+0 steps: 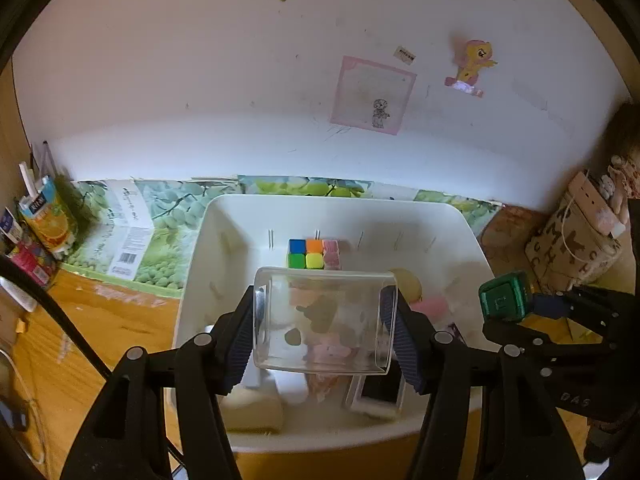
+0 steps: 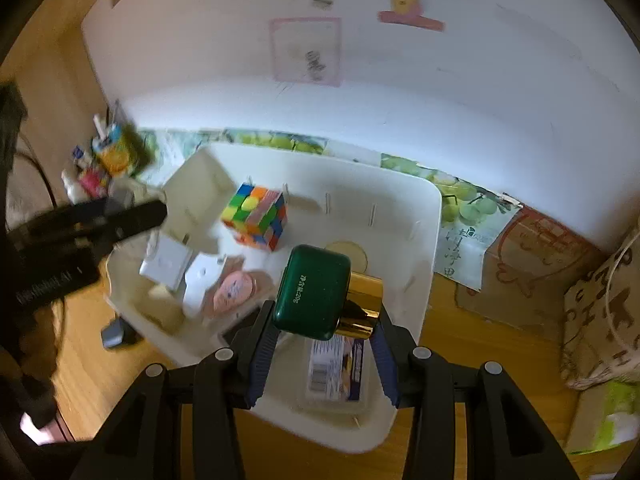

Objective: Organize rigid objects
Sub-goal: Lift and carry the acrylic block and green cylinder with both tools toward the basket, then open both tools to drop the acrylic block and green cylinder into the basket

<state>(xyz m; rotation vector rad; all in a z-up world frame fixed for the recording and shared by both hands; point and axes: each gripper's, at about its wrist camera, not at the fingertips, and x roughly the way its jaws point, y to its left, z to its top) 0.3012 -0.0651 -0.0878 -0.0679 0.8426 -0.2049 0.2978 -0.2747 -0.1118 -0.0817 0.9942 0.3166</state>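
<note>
My left gripper [image 1: 324, 312] is shut on a clear plastic box [image 1: 324, 328], which hangs over the white bin [image 1: 224, 216]. Inside the bin, a colourful puzzle cube [image 1: 314, 254] rests against the far wall. Beside it lie pink items, white boxes and a yellow disc. My right gripper [image 2: 324, 320] is shut on a dark green case with a gold part [image 2: 312, 296], held above the bin's [image 2: 436, 208] near right side. The cube [image 2: 256, 216] lies beyond it. From the left wrist view, the green case [image 1: 504, 296] appears at the bin's right edge.
Juice cartons [image 1: 48, 216] stand at the left by the wall. A grape-print carton [image 1: 132, 232] lies behind the bin. A patterned bag [image 2: 604, 300] and a cardboard box [image 2: 532, 264] crowd the right. A labelled packet [image 2: 336, 368] lies in the bin's near corner.
</note>
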